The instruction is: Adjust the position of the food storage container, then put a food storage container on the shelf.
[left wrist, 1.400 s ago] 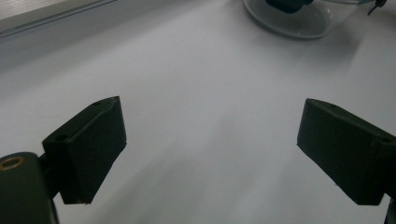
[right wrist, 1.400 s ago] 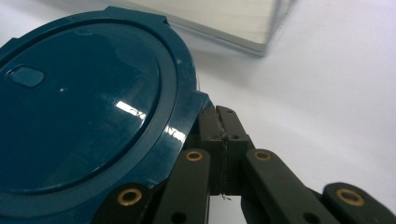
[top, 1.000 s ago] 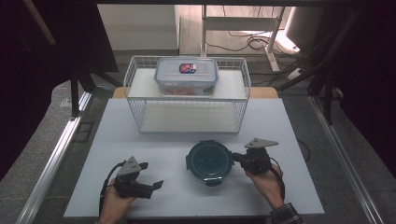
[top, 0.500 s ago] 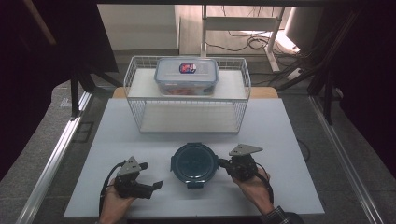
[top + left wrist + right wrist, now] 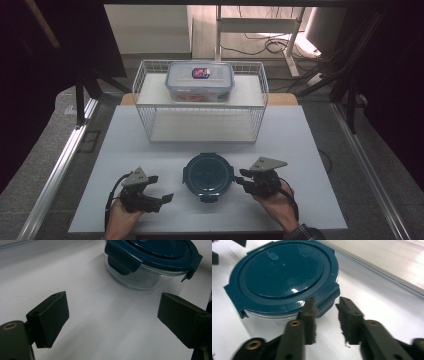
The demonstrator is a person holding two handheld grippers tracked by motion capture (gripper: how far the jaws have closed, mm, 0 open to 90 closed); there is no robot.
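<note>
High view: a round glass container (image 5: 208,175) with a dark blue lid sits on the white desk (image 5: 310,150), between the two grippers and in front of a wire basket (image 5: 200,102). A clear box (image 5: 200,81) rests on top of the basket. The right gripper (image 5: 243,179) is just beside the container's right side. Its fingers have just been opening, they stand a little apart, and nothing is between them. The left gripper (image 5: 161,189) waits near the container's left side, with its fingers wide apart and holding nothing.
</note>
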